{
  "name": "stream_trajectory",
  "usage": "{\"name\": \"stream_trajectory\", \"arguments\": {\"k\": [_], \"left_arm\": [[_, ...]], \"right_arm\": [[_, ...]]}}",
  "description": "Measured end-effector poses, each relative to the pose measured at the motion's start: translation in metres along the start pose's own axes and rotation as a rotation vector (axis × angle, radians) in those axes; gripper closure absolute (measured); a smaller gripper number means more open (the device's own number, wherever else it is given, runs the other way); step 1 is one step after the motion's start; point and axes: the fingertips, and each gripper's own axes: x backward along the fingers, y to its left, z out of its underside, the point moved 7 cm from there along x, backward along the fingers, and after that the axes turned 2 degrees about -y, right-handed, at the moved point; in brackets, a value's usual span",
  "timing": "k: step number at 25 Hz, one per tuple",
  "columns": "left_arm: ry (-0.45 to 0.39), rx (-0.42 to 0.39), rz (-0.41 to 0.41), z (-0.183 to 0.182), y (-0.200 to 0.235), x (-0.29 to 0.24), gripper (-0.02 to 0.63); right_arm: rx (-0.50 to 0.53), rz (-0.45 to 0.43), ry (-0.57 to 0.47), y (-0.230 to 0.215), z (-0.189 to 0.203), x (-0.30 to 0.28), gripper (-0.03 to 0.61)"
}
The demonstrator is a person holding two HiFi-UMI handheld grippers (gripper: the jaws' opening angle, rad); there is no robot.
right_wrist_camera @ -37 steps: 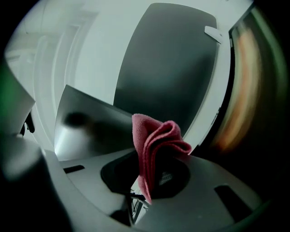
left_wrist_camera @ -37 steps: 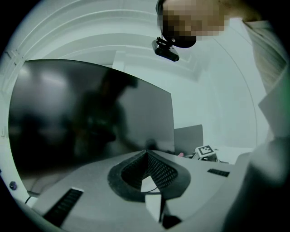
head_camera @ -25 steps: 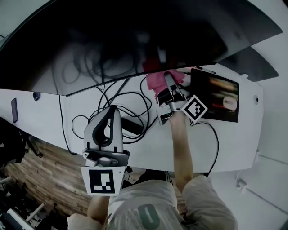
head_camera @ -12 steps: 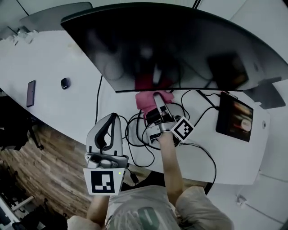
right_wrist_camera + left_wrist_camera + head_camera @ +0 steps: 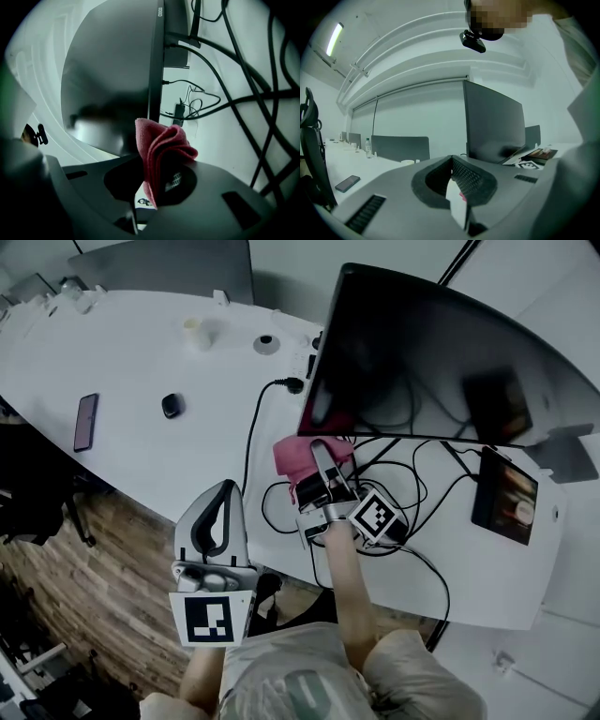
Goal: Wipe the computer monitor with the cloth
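The left gripper (image 5: 451,165) is smooth grey plastic with ribbed black pads. Its jaws meet at the tips and hold nothing, and it hangs low off the table's near edge. It carries a black-and-white square marker.

The right gripper (image 5: 154,174) is clamped on the cloth (image 5: 161,149), a pink-red, nubby fabric bunched into soft folds. The cloth (image 5: 292,457) sits just under the monitor's lower left corner; whether it touches the screen cannot be told.

Black cables (image 5: 394,486) loop over the glossy white table (image 5: 141,362).

The monitor (image 5: 422,362) is a thin, dark, glossy panel. The small print on its edge is too small to read.

A lit tablet (image 5: 506,495) lies to the right, and a dark phone (image 5: 84,421) far to the left.
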Motion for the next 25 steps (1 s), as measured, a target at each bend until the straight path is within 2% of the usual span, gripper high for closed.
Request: {"name": "stream_trajectory", "arguments": {"k": [7, 9, 11, 13, 16, 18, 19, 21, 25], "left_arm": [[-0.010, -0.012, -0.007, 0.000, 0.031, 0.007, 0.598], [-0.011, -0.006, -0.010, 0.000, 0.038, 0.007, 0.598], [-0.002, 0.012, -0.014, -0.003, 0.045, 0.009, 0.598], [-0.007, 0.034, -0.019, -0.012, 0.051, 0.009, 0.598], [-0.024, 0.062, -0.039, -0.028, 0.060, 0.011, 0.598], [-0.039, 0.071, -0.052, -0.037, 0.069, 0.010, 0.598], [-0.047, 0.070, -0.056, -0.040, 0.072, 0.009, 0.598], [-0.055, 0.064, -0.062, -0.044, 0.079, 0.007, 0.598], [-0.053, 0.052, -0.053, -0.044, 0.086, 0.003, 0.598]], "right_arm": [[0.006, -0.002, -0.014, 0.002, 0.023, -0.010, 0.525], [0.052, 0.053, -0.022, 0.003, 0.030, -0.011, 0.525], [0.228, 0.188, 0.013, 0.006, 0.037, -0.003, 0.525], [0.494, 0.304, 0.092, 0.018, 0.047, 0.006, 0.525], [0.913, 0.371, 0.198, 0.043, 0.064, 0.003, 0.525], [1.134, 0.410, 0.216, 0.054, 0.070, -0.009, 0.525], [1.209, 0.431, 0.213, 0.056, 0.072, -0.016, 0.525], [1.291, 0.457, 0.200, 0.058, 0.073, -0.026, 0.525], [1.334, 0.497, 0.164, 0.058, 0.068, -0.039, 0.525]]}}
